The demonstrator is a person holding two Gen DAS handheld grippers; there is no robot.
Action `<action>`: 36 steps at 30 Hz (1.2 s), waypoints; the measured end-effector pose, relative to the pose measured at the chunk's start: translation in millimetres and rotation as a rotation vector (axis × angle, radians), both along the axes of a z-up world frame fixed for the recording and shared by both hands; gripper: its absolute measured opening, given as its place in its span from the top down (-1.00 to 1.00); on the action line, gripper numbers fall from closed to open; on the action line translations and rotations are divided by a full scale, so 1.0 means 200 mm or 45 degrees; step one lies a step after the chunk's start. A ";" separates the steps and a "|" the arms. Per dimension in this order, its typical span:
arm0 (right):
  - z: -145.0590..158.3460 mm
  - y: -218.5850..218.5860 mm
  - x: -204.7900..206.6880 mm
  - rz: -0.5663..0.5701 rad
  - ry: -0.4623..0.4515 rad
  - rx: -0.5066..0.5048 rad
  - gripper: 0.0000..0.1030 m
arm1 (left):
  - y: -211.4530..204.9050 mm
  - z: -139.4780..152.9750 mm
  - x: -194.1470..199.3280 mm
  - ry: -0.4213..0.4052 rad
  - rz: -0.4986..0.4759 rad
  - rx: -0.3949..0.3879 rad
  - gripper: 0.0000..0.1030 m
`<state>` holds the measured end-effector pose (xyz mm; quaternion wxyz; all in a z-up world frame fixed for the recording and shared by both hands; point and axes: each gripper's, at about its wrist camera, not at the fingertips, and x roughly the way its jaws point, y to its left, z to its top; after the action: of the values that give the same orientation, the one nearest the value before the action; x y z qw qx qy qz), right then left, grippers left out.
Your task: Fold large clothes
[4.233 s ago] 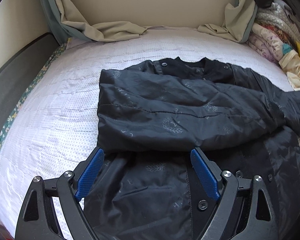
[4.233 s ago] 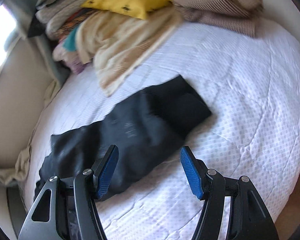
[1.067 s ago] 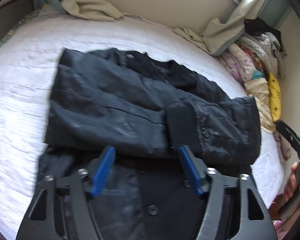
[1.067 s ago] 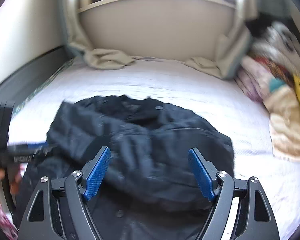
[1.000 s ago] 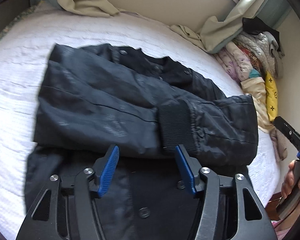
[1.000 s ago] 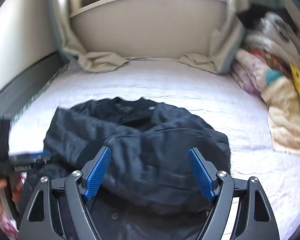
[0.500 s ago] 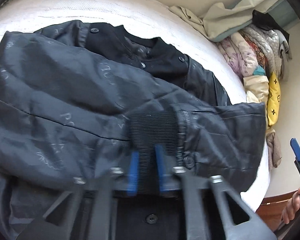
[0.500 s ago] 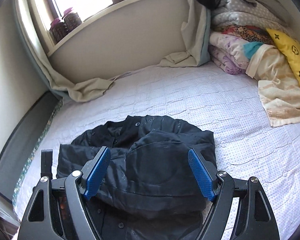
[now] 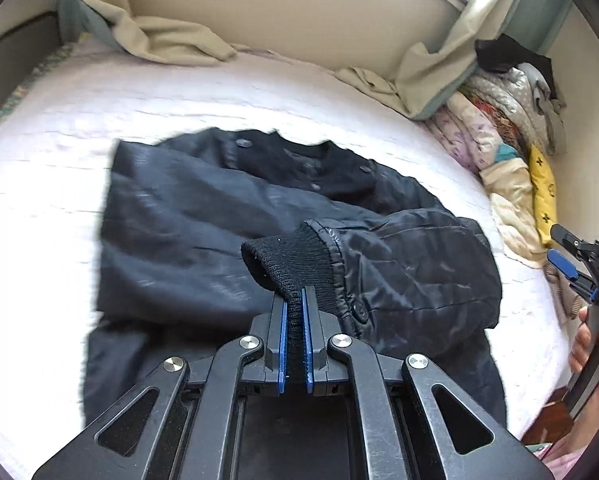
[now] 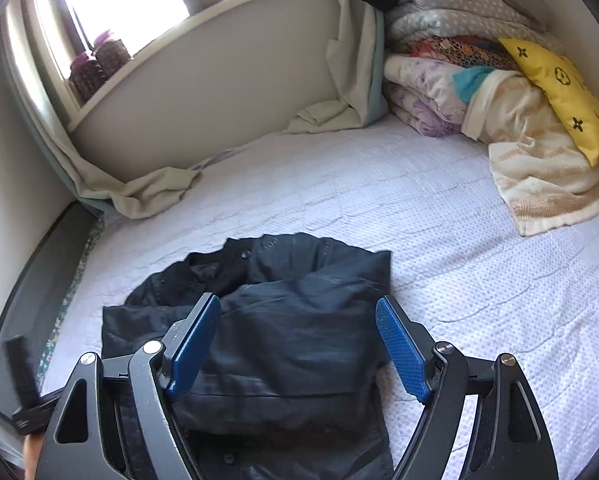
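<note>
A black jacket (image 9: pixel 203 216) lies on the white bed (image 9: pixel 59 128), both sleeves folded across its front. My left gripper (image 9: pixel 293 300) is shut on the knit cuff (image 9: pixel 287 260) of the right sleeve and holds it lifted above the jacket. The jacket also shows in the right wrist view (image 10: pixel 299 320). My right gripper (image 10: pixel 299 344) is open and empty, held above the jacket's near right part; it shows at the right edge of the left wrist view (image 9: pixel 571 264).
Beige curtains (image 9: pixel 167 40) hang onto the far side of the bed. A pile of folded blankets (image 10: pixel 451 80) with a yellow pillow (image 10: pixel 567 92) fills the far right corner. A dark bed frame (image 10: pixel 39 300) runs along the left.
My left gripper moved in, closed on the sleeve cuff and lifted it. My right gripper let go of the right sleeve after folding it over and drew back, open.
</note>
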<state>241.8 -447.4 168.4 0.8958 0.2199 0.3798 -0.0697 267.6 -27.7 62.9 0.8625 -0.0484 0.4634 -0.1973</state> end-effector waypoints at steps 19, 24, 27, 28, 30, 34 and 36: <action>-0.21 0.10 0.12 0.051 0.178 -0.095 -0.17 | 0.25 -0.29 0.01 0.088 0.196 0.162 0.80; -0.22 0.11 0.14 0.053 0.192 -0.103 -0.17 | 0.23 -0.26 0.05 0.022 0.198 0.168 0.78; -0.23 0.13 0.15 0.063 0.199 -0.100 -0.17 | 0.24 -0.26 0.06 0.065 0.199 0.164 0.74; -0.23 0.14 0.15 0.067 0.195 -0.099 -0.16 | 0.24 -0.24 0.04 0.058 0.203 0.171 0.72; -0.21 0.14 0.15 0.067 0.183 -0.110 -0.16 | 0.26 -0.16 0.00 -0.023 0.237 0.236 0.50; -0.16 0.16 0.17 0.073 0.125 -0.179 -0.15 | 0.24 -0.01 -0.03 -0.188 0.225 0.219 0.04; -0.16 0.19 0.19 0.102 0.094 -0.217 -0.10 | 0.18 -0.01 0.01 -0.162 0.153 0.187 0.04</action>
<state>279.9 -408.8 137.2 0.8987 0.1247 0.4139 -0.0742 269.1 9.1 61.1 0.9017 -0.0003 0.4173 -0.1136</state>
